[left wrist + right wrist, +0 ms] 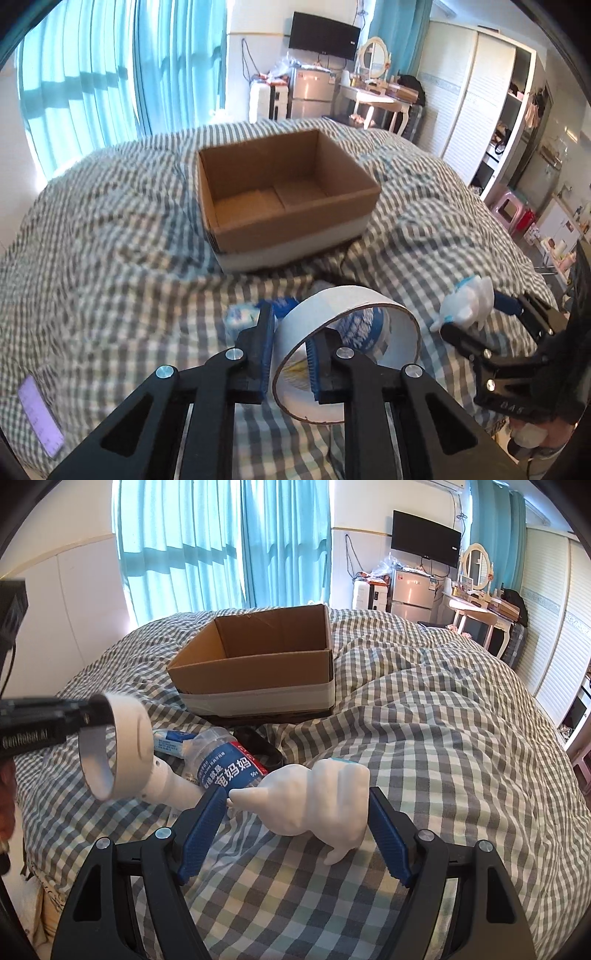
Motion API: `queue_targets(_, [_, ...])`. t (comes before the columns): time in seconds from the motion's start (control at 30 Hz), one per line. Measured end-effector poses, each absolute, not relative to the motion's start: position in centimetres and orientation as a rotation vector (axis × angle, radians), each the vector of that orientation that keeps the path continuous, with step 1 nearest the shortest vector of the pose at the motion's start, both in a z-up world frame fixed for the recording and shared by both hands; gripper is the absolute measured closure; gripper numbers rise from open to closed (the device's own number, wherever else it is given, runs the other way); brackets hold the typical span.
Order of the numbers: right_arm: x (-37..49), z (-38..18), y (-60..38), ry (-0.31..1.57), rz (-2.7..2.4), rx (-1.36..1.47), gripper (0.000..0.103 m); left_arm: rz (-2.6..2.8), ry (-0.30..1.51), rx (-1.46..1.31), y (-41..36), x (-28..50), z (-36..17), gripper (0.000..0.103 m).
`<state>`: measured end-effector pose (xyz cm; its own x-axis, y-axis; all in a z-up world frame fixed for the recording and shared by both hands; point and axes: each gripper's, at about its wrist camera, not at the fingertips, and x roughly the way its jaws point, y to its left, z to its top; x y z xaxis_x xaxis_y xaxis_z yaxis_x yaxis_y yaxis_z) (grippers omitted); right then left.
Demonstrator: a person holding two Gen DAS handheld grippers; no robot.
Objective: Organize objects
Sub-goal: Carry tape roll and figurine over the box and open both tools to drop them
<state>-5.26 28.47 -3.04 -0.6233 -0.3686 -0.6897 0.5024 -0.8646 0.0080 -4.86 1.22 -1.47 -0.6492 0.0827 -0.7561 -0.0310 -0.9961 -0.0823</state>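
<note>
An open, empty cardboard box [284, 192] sits on the checked bed cover; it also shows in the right wrist view [258, 664]. My left gripper [290, 350] is shut on the wall of a white tape roll [347, 347], lifted above the bed; the roll shows at the left of the right wrist view [118, 746]. My right gripper [295, 830] is open around a white figurine [317, 797] lying on the cover, its pads [388, 834] apart from it. The same figurine shows in the left wrist view [465, 302].
A plastic bottle with a blue label [225, 760], a small white-and-blue tube [173, 742] and a black strap [262, 746] lie between box and grippers. A purple ruler [40, 421] lies at the bed's left edge. Furniture stands beyond the bed.
</note>
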Motion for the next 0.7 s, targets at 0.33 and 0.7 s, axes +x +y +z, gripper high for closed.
queue_targets(0.33, [-7.7,0.9,25.5,0.294,-2.412,0.880,0.026,2.863,-0.080,-1.239,-0.6,-9.2,1.6,0.087])
queue_targets(0.7, [-13.3,4.6,20.6,0.361,-2.381,0.803,0.026,2.881,-0.074,-1.243,-2.8,-15.8,2.4,0.087])
